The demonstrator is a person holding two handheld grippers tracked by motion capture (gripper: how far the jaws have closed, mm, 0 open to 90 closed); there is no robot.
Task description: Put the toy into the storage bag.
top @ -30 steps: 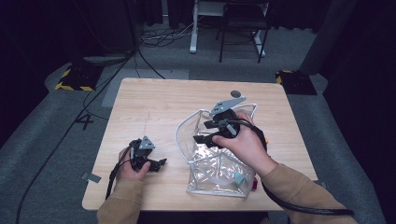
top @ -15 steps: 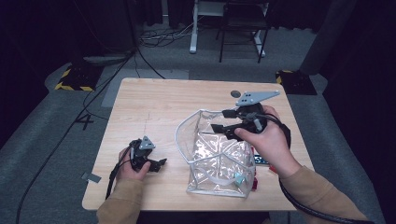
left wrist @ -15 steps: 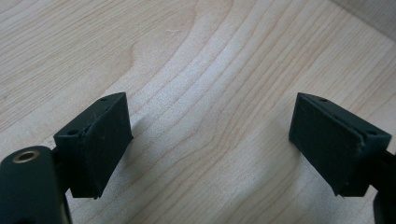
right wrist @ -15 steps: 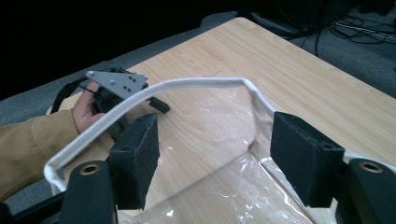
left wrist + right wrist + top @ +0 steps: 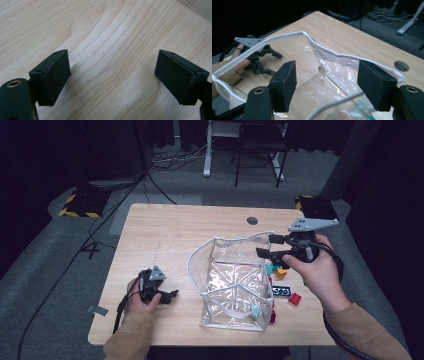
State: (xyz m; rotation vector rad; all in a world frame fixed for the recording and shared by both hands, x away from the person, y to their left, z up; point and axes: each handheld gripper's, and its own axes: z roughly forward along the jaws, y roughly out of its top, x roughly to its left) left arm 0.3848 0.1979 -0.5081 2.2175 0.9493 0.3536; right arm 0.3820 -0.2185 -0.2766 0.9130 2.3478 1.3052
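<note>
The left hand-held gripper rests wide open and empty on the tabletop, the clear bag stands mid-table, and the right hand-held gripper, open and empty, probably must next pick up a small block.

bag: clear plastic bag with white-trimmed rim, standing open at mid-table
bricks: small coloured bricks loose on the table at its right side

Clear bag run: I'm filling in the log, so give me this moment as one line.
left claw: open, low over table | right claw: open, empty, at clear bag rim | loose bricks: beside bag
</note>
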